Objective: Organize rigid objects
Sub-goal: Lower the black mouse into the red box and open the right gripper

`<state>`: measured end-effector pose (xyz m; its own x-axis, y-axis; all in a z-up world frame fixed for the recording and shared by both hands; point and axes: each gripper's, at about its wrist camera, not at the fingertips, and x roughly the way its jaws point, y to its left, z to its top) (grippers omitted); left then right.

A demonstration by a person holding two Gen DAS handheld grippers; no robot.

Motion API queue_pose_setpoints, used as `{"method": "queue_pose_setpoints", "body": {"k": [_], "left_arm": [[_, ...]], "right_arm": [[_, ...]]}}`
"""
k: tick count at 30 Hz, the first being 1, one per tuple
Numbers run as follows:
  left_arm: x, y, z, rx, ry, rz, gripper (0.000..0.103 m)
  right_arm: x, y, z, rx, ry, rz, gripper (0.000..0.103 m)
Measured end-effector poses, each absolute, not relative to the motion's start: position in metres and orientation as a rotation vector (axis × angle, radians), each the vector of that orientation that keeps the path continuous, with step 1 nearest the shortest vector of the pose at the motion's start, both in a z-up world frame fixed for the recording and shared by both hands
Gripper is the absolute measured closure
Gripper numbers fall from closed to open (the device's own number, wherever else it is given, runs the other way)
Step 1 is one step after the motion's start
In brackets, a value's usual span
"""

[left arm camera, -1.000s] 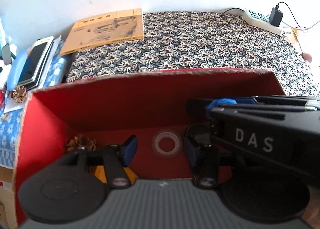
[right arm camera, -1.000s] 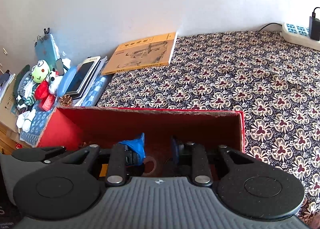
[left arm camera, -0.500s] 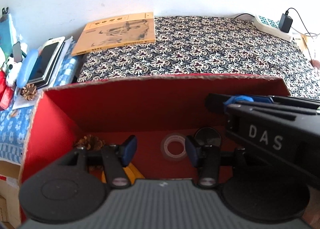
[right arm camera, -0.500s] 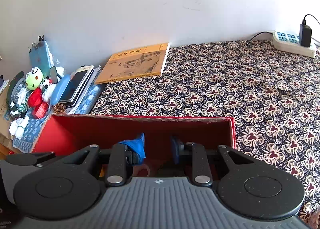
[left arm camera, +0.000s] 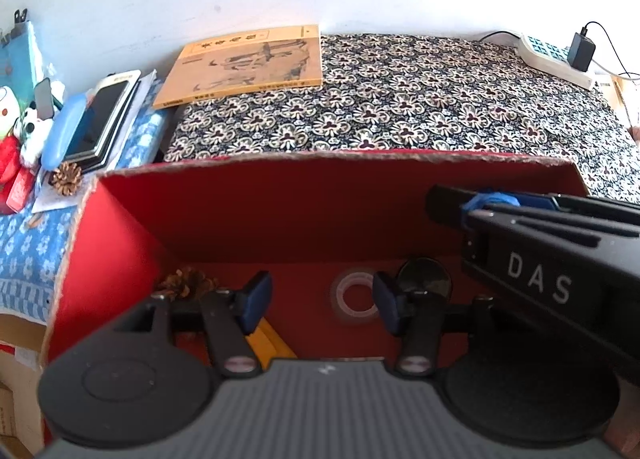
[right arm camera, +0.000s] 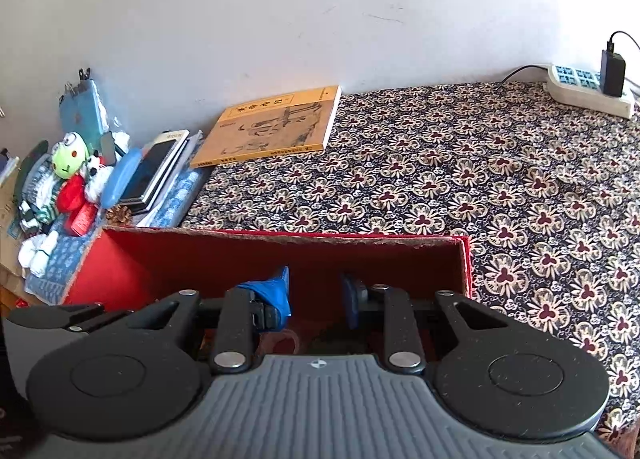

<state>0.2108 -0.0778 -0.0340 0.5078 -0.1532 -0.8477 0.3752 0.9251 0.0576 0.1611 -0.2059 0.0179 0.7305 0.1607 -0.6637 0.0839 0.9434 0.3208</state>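
Flower-patterned cloth (right arm camera: 500,195) covers the surface right up to the wall. On it: the open red box (right arm camera: 280,237) at the near edge, a yellow book (right arm camera: 272,127) by the wall, a white power strip (right arm camera: 588,97) with a black charger (right arm camera: 613,73) far right.

In the left wrist view, the yellow object (left arm camera: 267,341) in the red box (left arm camera: 280,215) is mostly covered by the left hand-held gripper (left arm camera: 320,301), so what it is cannot be told. The dark disc (left arm camera: 424,279) at 3 o'clock of the tape roll (left arm camera: 354,295) is partly hidden. In the right wrist view the box floor is almost wholly blocked by the right hand-held gripper (right arm camera: 314,297); the book (right arm camera: 272,127) title is too small to read.
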Motion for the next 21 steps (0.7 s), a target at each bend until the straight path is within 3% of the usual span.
{"method": "queue_pose_setpoints", "body": {"k": [21], "left_arm": [[0.2104, -0.0768, -0.0325, 0.258, 0.957, -0.226, 0.048]], "right_arm": [[0.1651, -0.2063, 0.0161, 0.349, 0.788, 0.099, 0.092]]}}
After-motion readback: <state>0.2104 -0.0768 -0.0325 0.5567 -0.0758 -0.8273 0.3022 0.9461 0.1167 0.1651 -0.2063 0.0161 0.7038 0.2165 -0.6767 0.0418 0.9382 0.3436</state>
